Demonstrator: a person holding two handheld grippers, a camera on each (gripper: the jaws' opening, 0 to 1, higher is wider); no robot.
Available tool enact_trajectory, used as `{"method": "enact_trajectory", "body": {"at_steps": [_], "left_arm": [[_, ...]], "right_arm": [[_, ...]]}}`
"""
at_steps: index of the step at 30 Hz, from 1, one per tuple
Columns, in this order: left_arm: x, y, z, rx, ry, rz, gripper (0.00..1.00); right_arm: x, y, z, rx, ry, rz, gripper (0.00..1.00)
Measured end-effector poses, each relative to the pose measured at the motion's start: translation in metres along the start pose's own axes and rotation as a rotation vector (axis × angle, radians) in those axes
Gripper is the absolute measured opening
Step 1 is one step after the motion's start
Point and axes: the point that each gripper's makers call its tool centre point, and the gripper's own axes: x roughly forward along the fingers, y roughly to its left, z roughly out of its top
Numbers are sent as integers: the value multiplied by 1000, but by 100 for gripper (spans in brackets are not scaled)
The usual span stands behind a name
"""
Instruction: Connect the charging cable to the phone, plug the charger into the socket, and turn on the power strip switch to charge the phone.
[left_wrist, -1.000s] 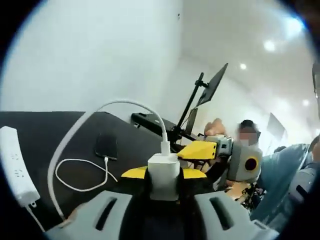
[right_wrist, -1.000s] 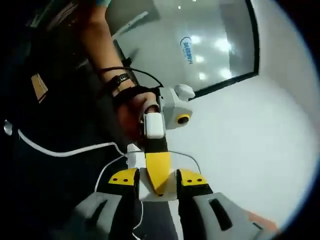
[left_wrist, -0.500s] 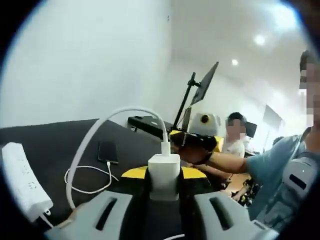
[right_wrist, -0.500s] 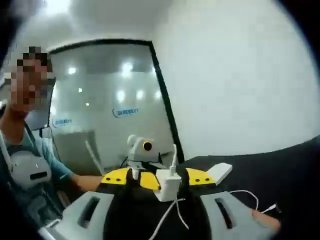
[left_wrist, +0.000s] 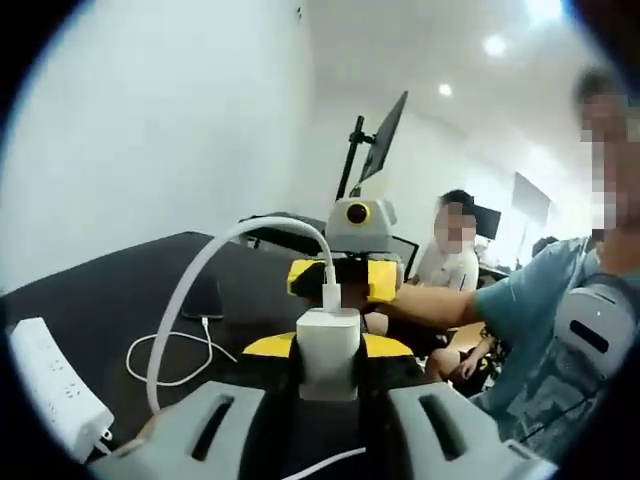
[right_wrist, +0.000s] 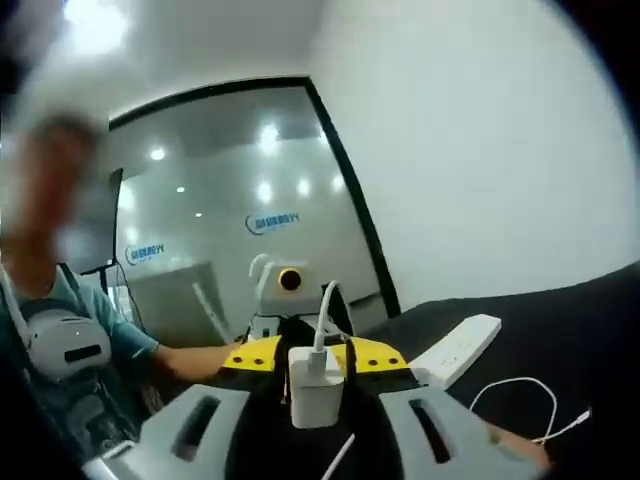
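Black table (left_wrist: 110, 280) under white wall, we see right gripper (left_wrist: 345, 278) swung nearer, facing the left gripper (left_wrist: 328, 352), both clamped on charger (left_wrist: 328, 345).

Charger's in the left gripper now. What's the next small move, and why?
Probably swing the left gripper down toward the power strip on the black table. The charger sits clamped between its jaws, its cable already runs to the phone, and the charger is not yet plugged in.
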Motion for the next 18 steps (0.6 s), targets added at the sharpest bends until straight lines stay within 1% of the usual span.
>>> {"method": "enact_trajectory", "body": {"at_steps": [1,3,5,7,8,9,10,11,13,15,16,18], "left_arm": [[0,0,1,0,-3,-2,19],[0,-1,1,0,-4,-12,19],[0,-2,0,4,-2,-13,19],[1,-2,0,6,-5,-13,19],[1,-2,0,11,-8,-14,19],[1,-6,0,8,-11,-31,19],[1,-6,0,11,-14,-29,19],[0,-6,1,13,-20,-26,19],[0,-4,0,24,-19,-18,19],[-1,0,0,52,-33,3,19],[-2,3,-1,46,-41,6,19],[-6,5,1,-2,-72,1,21]], "right_arm": [[2,3,-3,-2,18,5,22],[4,4,-3,-10,1,4,20],[6,4,-2,9,-10,9,14],[7,5,-1,6,-19,15,13],[9,5,0,3,-27,11,8],[7,2,0,-5,-28,-1,7],[8,4,1,3,-33,13,7],[8,4,1,18,-29,13,6],[9,4,0,9,-20,7,6],[10,0,-1,-8,-12,-7,6],[11,-1,-1,-11,-5,-7,5],[13,-4,1,10,-10,-3,5]]}}
